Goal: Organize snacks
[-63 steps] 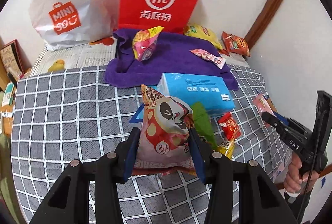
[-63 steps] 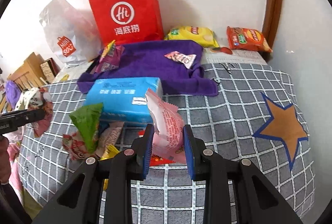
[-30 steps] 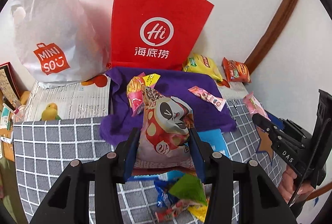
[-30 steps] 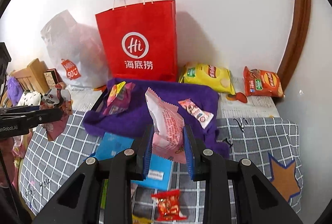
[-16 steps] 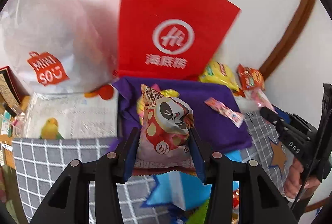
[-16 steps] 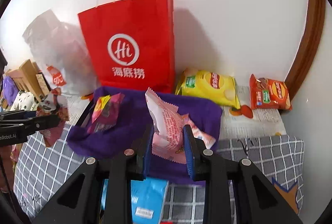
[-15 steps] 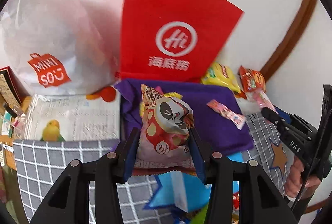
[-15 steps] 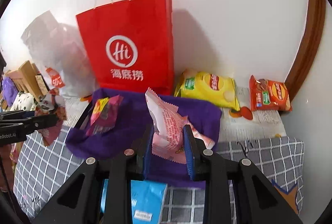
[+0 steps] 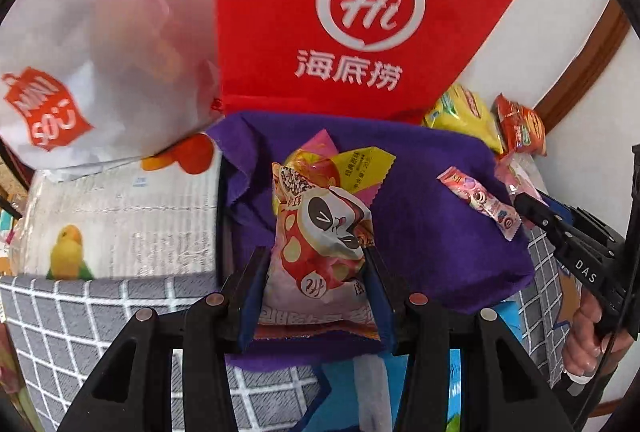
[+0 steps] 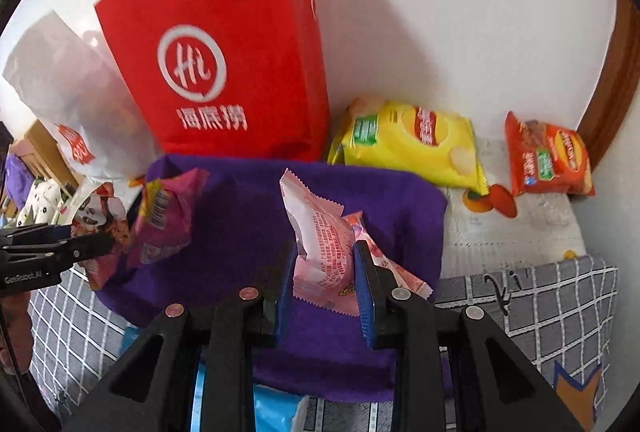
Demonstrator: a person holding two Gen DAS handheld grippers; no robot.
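The left gripper point(image 9: 316, 296) is closed on a snack packet point(image 9: 320, 244) printed with a panda-like face, pinched low on its body so that the crimped top stands up ahead of the fingers; held that way the packet stays upright and can be lowered bottom-first. Directly beyond it lies a purple cloth point(image 9: 420, 200), and just past the packet's top a pink and yellow snack bag point(image 9: 352, 168) already rests on that cloth, with a slim pink candy wrapper point(image 9: 480, 202) lying off to the right. The cloth seems to serve as the collecting spot, which would explain why both held packets hang over it. The right gripper point(image 10: 324, 284) is likewise clamped on a pale pink packet point(image 10: 320, 240), gripped across its middle with the serrated edge pointing up and away. Beneath and just right of its fingers the slim wrapper pokes out, so a release here would probably land one partly on the other. Farther ahead of the right gripper, a red paper bag point(image 10: 224, 72) stands against the wall behind the cloth, a yellow chip bag point(image 10: 408, 148) and an orange chip bag point(image 10: 548, 160) lie to its right, and a white plastic bag point(image 10: 68, 96) slumps to its left. The bed's grey checked cover point(image 10: 540, 304) spreads to the near right.
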